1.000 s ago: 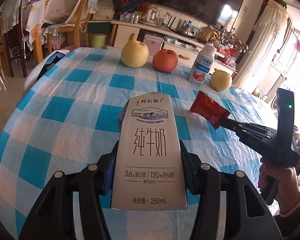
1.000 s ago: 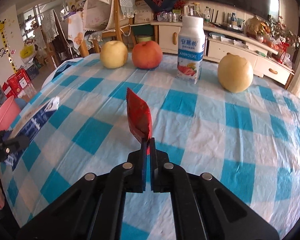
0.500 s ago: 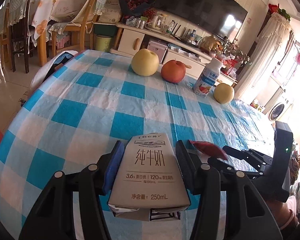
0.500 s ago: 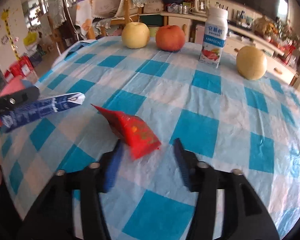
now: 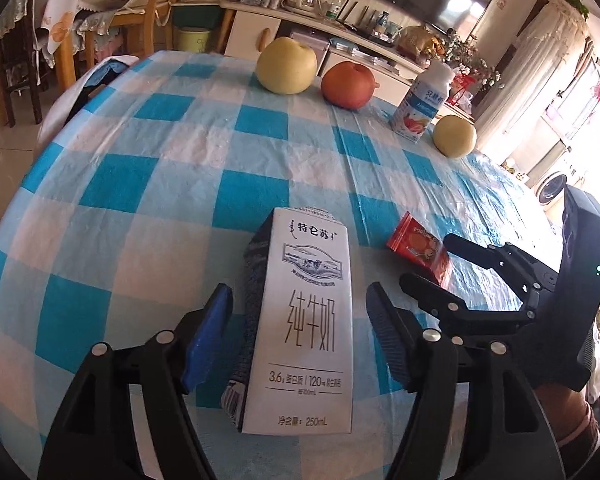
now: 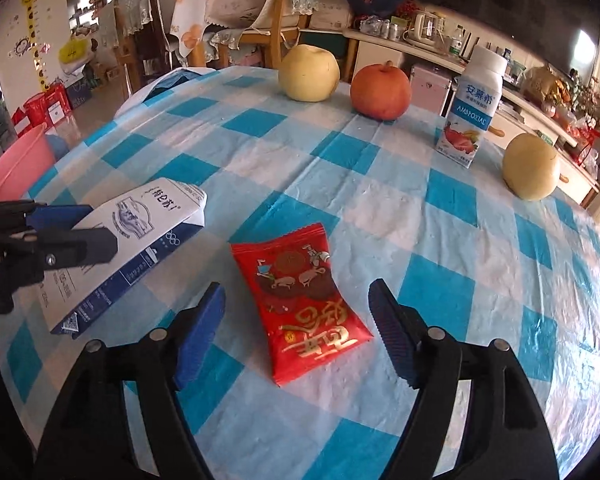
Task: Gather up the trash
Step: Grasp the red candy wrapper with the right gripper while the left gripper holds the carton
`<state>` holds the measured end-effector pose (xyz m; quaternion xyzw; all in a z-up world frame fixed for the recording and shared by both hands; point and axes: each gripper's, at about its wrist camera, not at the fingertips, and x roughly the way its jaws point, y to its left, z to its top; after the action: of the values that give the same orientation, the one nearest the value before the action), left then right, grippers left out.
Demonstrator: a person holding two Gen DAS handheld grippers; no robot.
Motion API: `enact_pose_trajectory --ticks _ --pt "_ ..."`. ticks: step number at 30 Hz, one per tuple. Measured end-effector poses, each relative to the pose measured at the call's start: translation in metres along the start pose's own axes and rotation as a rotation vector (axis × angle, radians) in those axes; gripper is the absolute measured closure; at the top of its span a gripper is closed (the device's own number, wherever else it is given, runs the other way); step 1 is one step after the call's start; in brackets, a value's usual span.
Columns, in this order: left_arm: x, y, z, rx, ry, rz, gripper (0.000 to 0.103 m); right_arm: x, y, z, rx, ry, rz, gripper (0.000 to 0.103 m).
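Left hand-held gripper (image 5: 300, 328): jaws opening, pads clear on both sides of the white rectangular milk carton (image 5: 304, 320), which lies flat on the blue-and-white checked tabletop (image 5: 180, 160). Right hand-held gripper (image 6: 296, 320): jaws apart and closing, straddling the red foil snack packet (image 6: 304, 304) without touching it (packet flat on the cloth, just beside the carton). Two yellow pears, a red apple and a white yogurt bottle (image 6: 470, 108) stand along the far edge.

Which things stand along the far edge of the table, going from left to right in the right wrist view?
Yellow pear → red apple → yogurt bottle → second yellow pear.
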<state>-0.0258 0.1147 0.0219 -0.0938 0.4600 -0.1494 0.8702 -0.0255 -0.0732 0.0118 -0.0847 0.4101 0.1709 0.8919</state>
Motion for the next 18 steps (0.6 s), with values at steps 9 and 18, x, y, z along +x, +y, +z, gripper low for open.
enact_pose_trajectory --ticks 9,18 --pt "0.013 -0.017 -0.004 0.106 0.029 0.083 0.043 -0.006 -0.004 -0.003 0.047 -0.018 0.01 0.065" --pt "0.001 -0.01 0.001 0.078 -0.013 0.11 0.046 -0.023 -0.004 -0.003 0.125 -0.048 0.003 0.07"
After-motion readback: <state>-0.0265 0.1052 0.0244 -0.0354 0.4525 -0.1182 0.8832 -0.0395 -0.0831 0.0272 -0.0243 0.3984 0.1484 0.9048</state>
